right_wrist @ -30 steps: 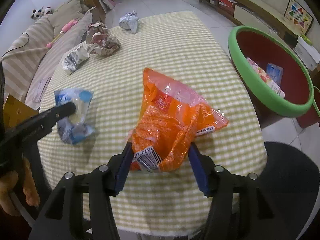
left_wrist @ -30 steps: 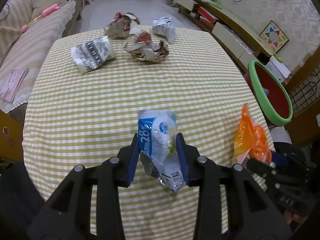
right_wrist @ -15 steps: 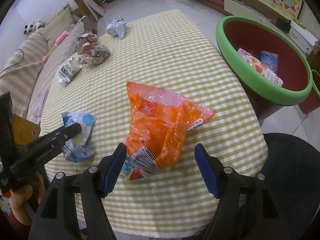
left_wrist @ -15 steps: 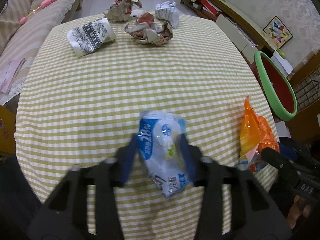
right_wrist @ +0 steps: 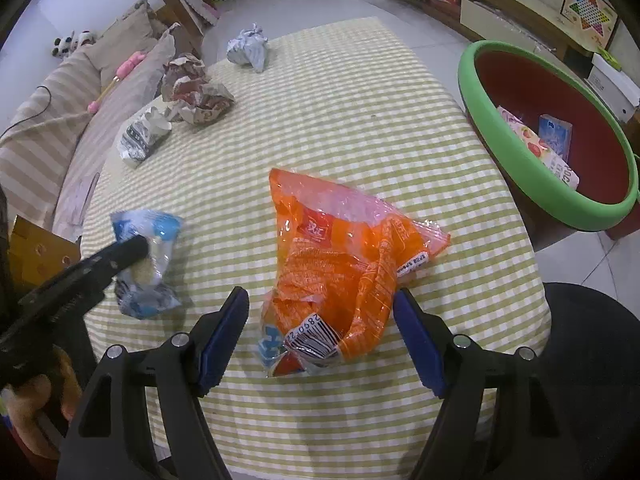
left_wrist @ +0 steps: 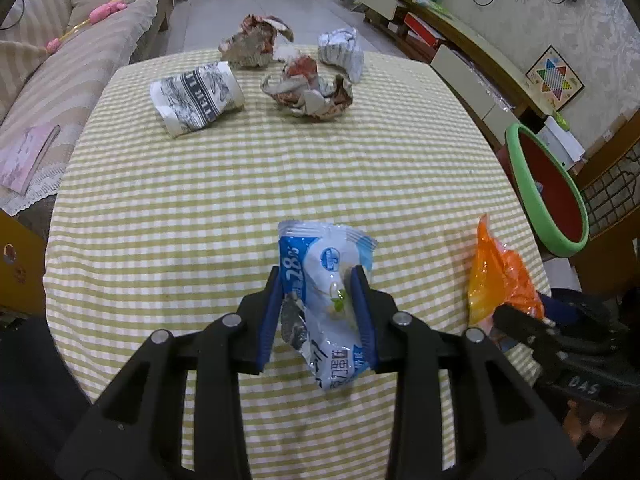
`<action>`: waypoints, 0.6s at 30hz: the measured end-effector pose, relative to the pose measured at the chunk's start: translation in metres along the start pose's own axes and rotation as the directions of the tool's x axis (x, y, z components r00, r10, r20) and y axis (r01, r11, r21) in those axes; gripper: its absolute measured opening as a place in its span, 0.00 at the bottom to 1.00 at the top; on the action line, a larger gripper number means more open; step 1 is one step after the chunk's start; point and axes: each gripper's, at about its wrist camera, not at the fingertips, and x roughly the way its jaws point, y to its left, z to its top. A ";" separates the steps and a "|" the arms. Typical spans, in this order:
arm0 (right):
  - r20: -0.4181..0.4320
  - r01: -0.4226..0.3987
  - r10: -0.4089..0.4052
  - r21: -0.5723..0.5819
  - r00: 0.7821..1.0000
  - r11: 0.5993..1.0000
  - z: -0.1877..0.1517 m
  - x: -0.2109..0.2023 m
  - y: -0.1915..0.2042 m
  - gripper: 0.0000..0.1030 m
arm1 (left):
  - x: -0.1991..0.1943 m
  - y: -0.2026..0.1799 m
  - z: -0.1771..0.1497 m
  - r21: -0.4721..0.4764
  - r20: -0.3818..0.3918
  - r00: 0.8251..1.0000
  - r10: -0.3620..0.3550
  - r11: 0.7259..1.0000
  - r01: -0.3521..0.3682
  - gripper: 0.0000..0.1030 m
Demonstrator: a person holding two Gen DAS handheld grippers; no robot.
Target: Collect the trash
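Observation:
My left gripper (left_wrist: 318, 312) is shut on a blue and white wrapper (left_wrist: 326, 280) above the checked tablecloth (left_wrist: 280, 168); the same wrapper (right_wrist: 146, 264) shows in the right wrist view. My right gripper (right_wrist: 320, 332) is open, its jaws wide on either side of an orange snack bag (right_wrist: 340, 264) that lies on the cloth; the bag (left_wrist: 500, 276) also shows in the left wrist view. A green-rimmed red basin (right_wrist: 532, 184) stands off the table's right side with some packets inside.
At the far end of the table lie a rolled newspaper (left_wrist: 196, 96), two crumpled brownish papers (left_wrist: 308, 88) (left_wrist: 254, 42) and a crumpled silver wrapper (left_wrist: 342, 52). A striped sofa (left_wrist: 48, 64) runs along the left. A black stool (right_wrist: 592, 360) stands near the table's right corner.
My right gripper opened and let the orange bag settle on the cloth. My left gripper kept hold of the blue and white wrapper, shifting slightly.

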 end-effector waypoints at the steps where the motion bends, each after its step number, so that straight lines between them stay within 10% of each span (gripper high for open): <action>1: -0.001 -0.001 0.001 0.002 1.000 1.000 0.000 0.001 0.000 0.70 | -0.001 0.000 0.000 0.000 0.003 1.000 -0.001 1.000 0.001 0.32; 18: 0.155 -0.068 0.096 -0.176 0.983 0.982 0.105 -0.013 0.080 0.73 | -0.026 0.043 0.001 -0.048 0.085 0.994 0.069 0.997 -0.065 0.32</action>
